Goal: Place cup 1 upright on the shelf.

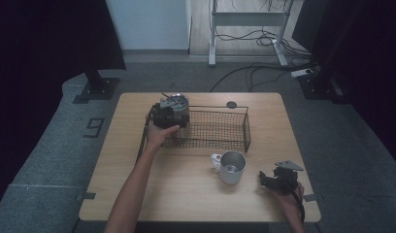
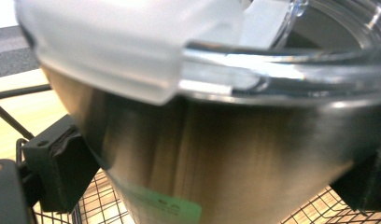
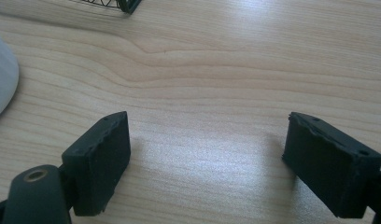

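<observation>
The table point(image 1: 138, 194) carries a wire basket point(image 1: 220, 130) lying from its centre toward 12 o'clock. My left tongs point(image 1: 163, 118) grip a steel tumbler point(image 1: 178, 109) with a clear lid at the basket's 9 o'clock end; in the left gripper view both pads press its steel wall point(image 2: 216, 158), with the mesh close beneath. To do this well, I judge I should keep the tumbler upright, lower it slowly until the base sits flat on the mesh, then release. A steel mug point(image 1: 231, 167) stands at 6 o'clock of the basket. My right tongs point(image 1: 276, 180) rest at the table's 4 o'clock, the 2 jaws wide apart, holding nothing.
</observation>
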Demonstrator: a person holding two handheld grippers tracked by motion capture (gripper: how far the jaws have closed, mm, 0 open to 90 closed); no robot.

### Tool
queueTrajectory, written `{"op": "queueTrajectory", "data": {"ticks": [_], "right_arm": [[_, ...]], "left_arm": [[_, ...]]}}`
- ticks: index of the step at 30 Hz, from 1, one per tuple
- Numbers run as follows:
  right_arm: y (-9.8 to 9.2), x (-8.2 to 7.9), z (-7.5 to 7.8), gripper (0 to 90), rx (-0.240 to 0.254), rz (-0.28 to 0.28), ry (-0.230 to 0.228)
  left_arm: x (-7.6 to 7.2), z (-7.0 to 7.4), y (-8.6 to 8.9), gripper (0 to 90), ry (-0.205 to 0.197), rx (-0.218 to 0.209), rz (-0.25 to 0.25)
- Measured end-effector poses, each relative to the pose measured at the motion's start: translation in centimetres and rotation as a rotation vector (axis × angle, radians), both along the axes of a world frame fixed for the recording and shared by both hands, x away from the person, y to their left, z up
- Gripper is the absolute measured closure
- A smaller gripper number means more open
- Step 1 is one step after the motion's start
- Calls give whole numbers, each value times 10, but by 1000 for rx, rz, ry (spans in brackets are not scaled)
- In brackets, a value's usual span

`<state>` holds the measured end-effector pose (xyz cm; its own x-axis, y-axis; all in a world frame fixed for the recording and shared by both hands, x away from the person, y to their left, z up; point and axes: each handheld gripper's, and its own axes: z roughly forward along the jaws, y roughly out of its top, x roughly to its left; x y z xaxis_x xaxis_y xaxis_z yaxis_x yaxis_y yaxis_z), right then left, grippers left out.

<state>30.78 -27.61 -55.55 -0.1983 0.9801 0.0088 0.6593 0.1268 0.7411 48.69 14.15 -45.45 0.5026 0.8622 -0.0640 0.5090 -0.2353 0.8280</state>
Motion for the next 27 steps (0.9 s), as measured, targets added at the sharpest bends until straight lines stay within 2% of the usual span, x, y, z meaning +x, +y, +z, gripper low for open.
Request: {"op": "queueTrajectory", "data": {"ticks": [18, 22, 25, 27], "right_arm": [[0, 0, 0, 142, 0, 0, 0], [0, 0, 0, 142, -1, 0, 0], [0, 0, 0, 142, 0, 0, 0], [0, 0, 0, 142, -1, 0, 0]], "left_arm": [[1, -14, -1, 42, 37, 17, 17], [0, -15, -1, 42, 35, 16, 16], [-2, -16, -1, 41, 27, 25, 8], [-6, -17, -2, 40, 26, 47, -1]]}}
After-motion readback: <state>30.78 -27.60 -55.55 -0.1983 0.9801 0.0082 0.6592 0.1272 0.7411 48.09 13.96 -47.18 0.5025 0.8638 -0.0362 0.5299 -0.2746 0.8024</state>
